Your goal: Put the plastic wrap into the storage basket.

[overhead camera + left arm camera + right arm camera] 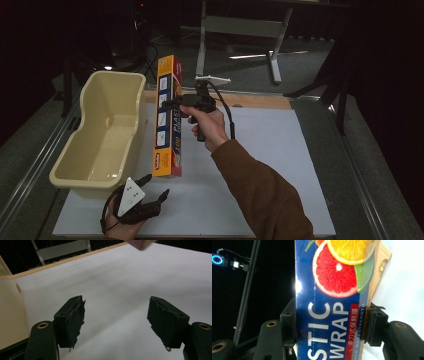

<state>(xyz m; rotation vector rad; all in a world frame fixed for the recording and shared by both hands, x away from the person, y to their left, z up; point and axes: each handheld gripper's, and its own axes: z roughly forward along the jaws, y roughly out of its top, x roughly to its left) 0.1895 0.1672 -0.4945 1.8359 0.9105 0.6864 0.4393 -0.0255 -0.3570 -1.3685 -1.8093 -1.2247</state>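
The right gripper had its jaws clamped on the wrap box just right of the tub — best kept level & swung left over the rim w/o clipping it — left gripper idle, jaws wide apart, holding nothing.

A dark lab or studio: white-topped table, metal stand legs, floor cables behind.

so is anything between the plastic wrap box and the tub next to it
Nothing visible. The right gripper holds the plastic wrap box lifted beside the cream tub, whose open inside looks bare. The left gripper rests open near the tub's front corner, off that path.
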